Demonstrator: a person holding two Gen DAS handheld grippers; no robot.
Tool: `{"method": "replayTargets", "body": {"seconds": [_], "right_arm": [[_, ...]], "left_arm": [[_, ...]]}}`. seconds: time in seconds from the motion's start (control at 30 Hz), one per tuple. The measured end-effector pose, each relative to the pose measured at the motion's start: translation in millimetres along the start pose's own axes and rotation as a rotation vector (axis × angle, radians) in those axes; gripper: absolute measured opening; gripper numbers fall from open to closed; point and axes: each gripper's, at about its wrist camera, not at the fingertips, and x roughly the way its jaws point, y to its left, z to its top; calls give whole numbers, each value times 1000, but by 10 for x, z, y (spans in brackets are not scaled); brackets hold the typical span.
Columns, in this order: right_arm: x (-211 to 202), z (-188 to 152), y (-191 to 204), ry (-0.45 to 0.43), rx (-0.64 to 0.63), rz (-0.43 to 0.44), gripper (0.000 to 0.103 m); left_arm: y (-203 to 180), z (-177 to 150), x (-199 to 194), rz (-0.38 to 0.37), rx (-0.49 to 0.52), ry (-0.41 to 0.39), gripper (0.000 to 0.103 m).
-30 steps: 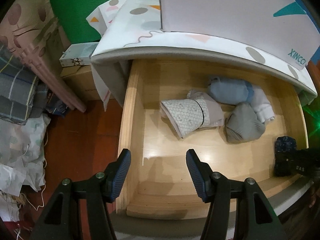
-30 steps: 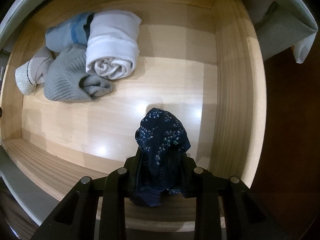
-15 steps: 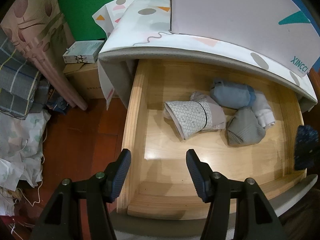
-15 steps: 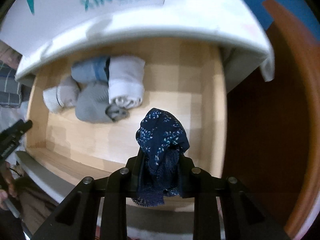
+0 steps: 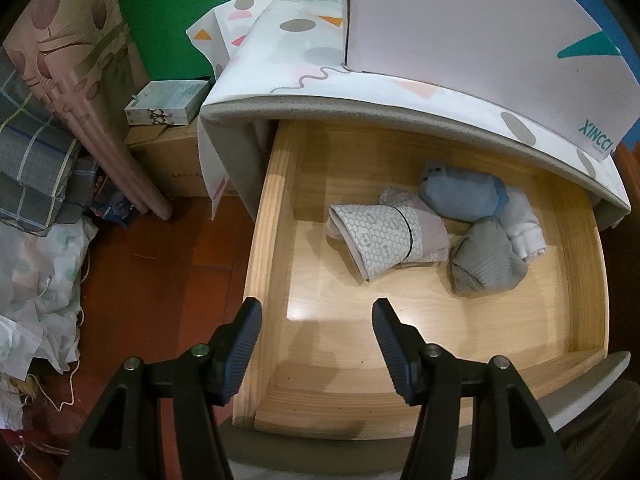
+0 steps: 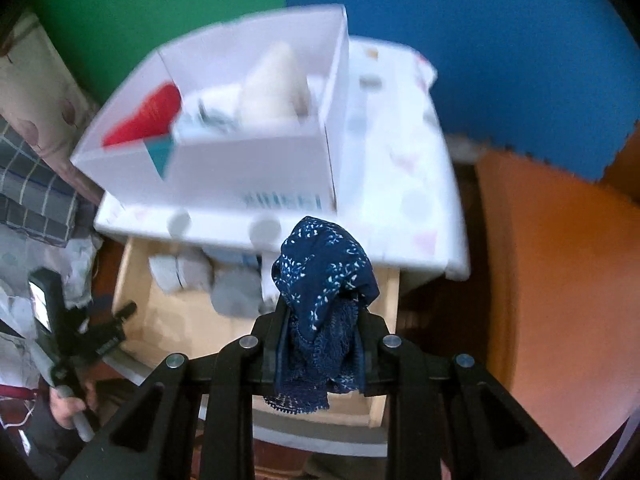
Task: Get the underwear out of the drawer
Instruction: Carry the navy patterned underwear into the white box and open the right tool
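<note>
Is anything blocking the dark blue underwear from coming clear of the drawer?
Nothing visible does. The right gripper is clamped on the dark blue underwear and holds it above the open drawer, with only open air around it.

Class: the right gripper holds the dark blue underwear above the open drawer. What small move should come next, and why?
Probably carry it on over the white box on the cabinet top: the right gripper is shut on the navy underwear, already clear of the drawer, and the box holds other clothes.

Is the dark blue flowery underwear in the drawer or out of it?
Out. The dark blue white-speckled underwear hangs pinched in the right tongs, high above the open wooden drawer, where only rolled grey and blue clothes lie.
</note>
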Motion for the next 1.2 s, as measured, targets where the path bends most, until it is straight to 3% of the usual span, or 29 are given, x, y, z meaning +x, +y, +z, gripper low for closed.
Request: {"method": "replayTargets", "body": {"seconds": [0.3, 0.53, 0.77, 0.9, 1.03, 1.2], "right_arm": [[-368, 769, 311, -116, -36, -15, 23], [-96, 1311, 449, -109, -45, -49, 23], [411, 1465, 492, -33, -35, -65, 24], [622, 1444, 513, 9, -38, -86, 30], [538, 1388, 488, -20, -24, -80, 48], [185, 1254, 456, -65, -25, -44, 49]], "left_arm": [[48, 3, -7, -1, -23, -2, 59], [113, -1, -4, -12, -44, -3, 59], [142, 3, 5, -26, -58, 3, 59], [138, 5, 24, -26, -52, 3, 59], [131, 12, 39, -24, -53, 9, 59], [84, 16, 44, -14, -44, 13, 59]]}}
